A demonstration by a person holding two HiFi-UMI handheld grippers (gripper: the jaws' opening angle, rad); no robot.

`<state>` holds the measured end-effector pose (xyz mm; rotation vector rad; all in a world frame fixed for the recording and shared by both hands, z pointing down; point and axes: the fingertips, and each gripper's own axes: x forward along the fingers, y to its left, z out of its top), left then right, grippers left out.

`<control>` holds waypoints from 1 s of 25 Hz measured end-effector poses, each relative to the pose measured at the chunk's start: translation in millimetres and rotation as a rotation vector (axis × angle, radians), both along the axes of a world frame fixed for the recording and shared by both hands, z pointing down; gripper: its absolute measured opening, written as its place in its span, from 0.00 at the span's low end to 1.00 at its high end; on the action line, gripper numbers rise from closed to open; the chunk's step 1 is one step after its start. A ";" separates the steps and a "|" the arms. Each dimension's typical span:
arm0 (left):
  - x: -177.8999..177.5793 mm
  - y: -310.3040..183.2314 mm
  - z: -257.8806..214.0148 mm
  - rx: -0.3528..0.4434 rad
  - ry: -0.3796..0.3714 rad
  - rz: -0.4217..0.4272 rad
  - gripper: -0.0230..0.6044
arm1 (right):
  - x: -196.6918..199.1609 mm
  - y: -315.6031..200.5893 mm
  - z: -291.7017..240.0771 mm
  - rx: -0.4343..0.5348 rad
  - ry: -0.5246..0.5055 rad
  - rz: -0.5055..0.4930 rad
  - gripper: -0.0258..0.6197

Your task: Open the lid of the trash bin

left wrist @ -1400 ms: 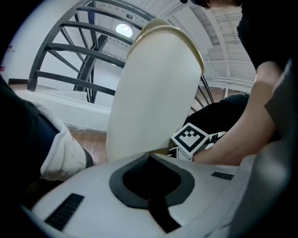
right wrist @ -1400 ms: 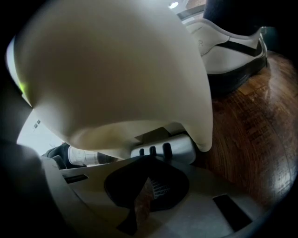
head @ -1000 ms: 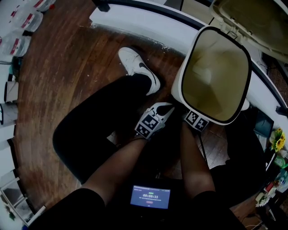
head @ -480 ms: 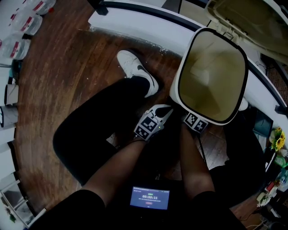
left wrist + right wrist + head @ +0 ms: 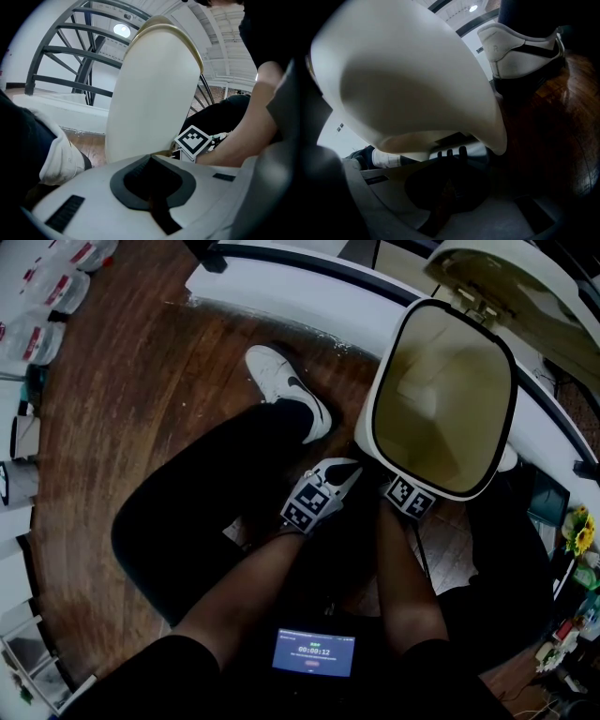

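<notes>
Where the bin stands: the bin point(image 5: 367, 423) is on the wood floor point(image 5: 141, 409), right in front of the crouching person, with its open mouth facing the head view and a liner showing inside.
Lid: the lid point(image 5: 506, 273) is up, swung back on the far side and well clear of the rim, so the task's aim looks met.
Left hand-held gripper: the left hand-held gripper point(image 5: 151, 159) has its jaws together with nothing between them. It sits low by the bin's near wall, and I cannot tell whether it touches.
Right hand-held gripper: the right hand-held gripper point(image 5: 449, 176) also has its jaws together and empty. It is tucked under the bin's near edge, with its tips right at what seems a ribbed pedal point(image 5: 450, 152).
Step in hand: most likely the right one is pressing the pedal so the lid is held raised.
Doing it well: bear straight down with the closed tips on the ribbed middle of the pedal, where they are least apt to slide off. Keep the force even, not jabbing.
Left's part: it can brace the wall, since a light bin may tip or skid on smooth boards.
Risk: if the tips slip off the pedal, the lid would probably drop shut.
Release: ease the pressure off slowly, so the lid comes down softly.
</notes>
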<state>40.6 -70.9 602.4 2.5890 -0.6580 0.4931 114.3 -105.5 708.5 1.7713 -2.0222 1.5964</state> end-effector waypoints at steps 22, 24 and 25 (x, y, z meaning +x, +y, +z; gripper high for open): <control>1.4 1.9 -2.3 0.008 -0.002 0.002 0.09 | -10.3 2.8 -17.2 0.079 -0.039 -0.023 0.05; 2.4 2.4 -3.2 0.012 -0.004 0.004 0.09 | -11.7 -0.4 -19.5 0.084 -0.042 -0.022 0.05; 2.7 2.7 -4.4 0.016 -0.004 0.006 0.09 | -11.6 -0.9 -20.5 0.085 -0.043 -0.019 0.05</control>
